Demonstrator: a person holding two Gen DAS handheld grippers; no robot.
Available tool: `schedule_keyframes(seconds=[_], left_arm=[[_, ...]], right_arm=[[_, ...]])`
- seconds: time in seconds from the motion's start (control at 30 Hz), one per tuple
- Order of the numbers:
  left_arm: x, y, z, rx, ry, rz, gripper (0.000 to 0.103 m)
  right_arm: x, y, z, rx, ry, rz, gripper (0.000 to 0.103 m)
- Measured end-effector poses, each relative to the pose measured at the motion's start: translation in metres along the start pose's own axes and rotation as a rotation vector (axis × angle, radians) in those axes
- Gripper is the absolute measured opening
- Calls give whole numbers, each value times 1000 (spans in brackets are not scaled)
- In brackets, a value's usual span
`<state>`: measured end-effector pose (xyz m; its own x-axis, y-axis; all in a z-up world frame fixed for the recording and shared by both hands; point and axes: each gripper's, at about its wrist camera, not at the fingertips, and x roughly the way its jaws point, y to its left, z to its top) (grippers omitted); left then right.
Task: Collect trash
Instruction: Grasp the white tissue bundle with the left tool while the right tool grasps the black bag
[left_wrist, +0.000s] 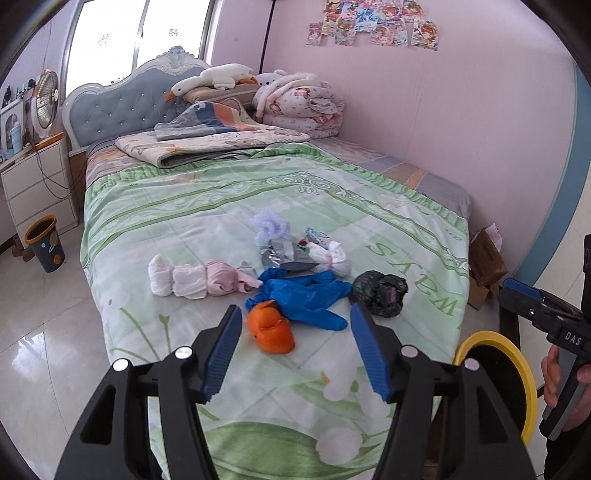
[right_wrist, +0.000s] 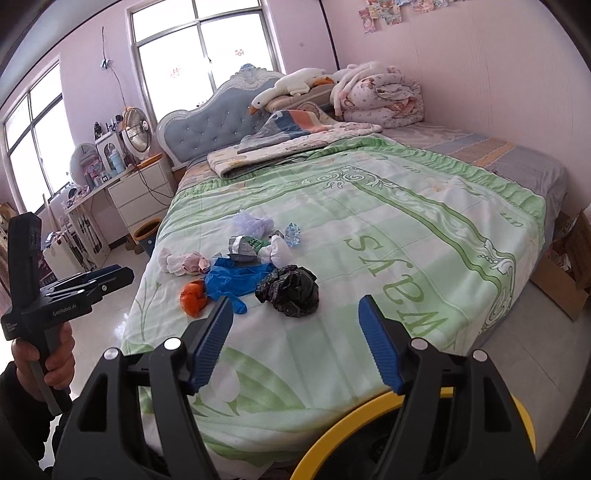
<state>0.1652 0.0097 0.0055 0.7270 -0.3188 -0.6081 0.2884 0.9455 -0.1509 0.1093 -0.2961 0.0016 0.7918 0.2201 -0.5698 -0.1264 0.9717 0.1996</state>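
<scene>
At the foot of the bed, nearest both cameras, a yellow-rimmed bin (right_wrist: 332, 428) stands against the mattress edge, its mouth largely cut off by the frame and by the claws; its contents cannot be made out.

Left claw (left_wrist: 295, 350): jaws stand apart, nothing between them. Right claw (right_wrist: 295, 343): jaws wide, likewise empty. Both point downward across the green bedspread (left_wrist: 369, 236) toward the litter.

Governing relation: the trash lies ahead of and beyond both claws, clustered mid-bed toward the left side. Closest to the left claw is the orange peel (left_wrist: 271, 332), just past its fingertips and a little left of centre. Touching it on the far side is a blue glove (left_wrist: 303, 295), its long axis running crosswise with the fingers trailing toward the claw. The crumpled black bag (right_wrist: 290, 290) sits to the right of the glove and lies almost straight ahead of the right claw, which I judge the better placed for it; the left claw is nearer the peel.

Further back: pale rolled tissues (left_wrist: 184, 278) on the left, a silver wrapper (left_wrist: 284, 254), a white wad (left_wrist: 334, 256), a lilac tuft (left_wrist: 269, 223) and a small clear-blue item (right_wrist: 293, 233) whose nature is uncertain.

Hard to tell: how many pieces lie tucked under the glove and wrapper, where items overlap. A second bin (left_wrist: 46, 242) stands on the floor beside the bed, well apart.
</scene>
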Motion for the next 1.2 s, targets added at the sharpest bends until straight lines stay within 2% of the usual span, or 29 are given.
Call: schedule_keyframes(seconds=[0.2,0.37,0.73,0.93,1.2], left_arm=[[6,38,7,-46,-6,60,64],[17,68,11,-78,9,101,65],[67,131,20,-150,65,167,65],[99,159,27,-205,91,178,65],[138,174,31,-235,115,166,65]], right_arm=[[40,18,8,-33,48,6,68],[73,25,11,-41,90,2,70],[141,25,14,-46,184,-29,72],[172,24,18,-65,219,-50,72],[199,22,20,-59,248,-55,73]])
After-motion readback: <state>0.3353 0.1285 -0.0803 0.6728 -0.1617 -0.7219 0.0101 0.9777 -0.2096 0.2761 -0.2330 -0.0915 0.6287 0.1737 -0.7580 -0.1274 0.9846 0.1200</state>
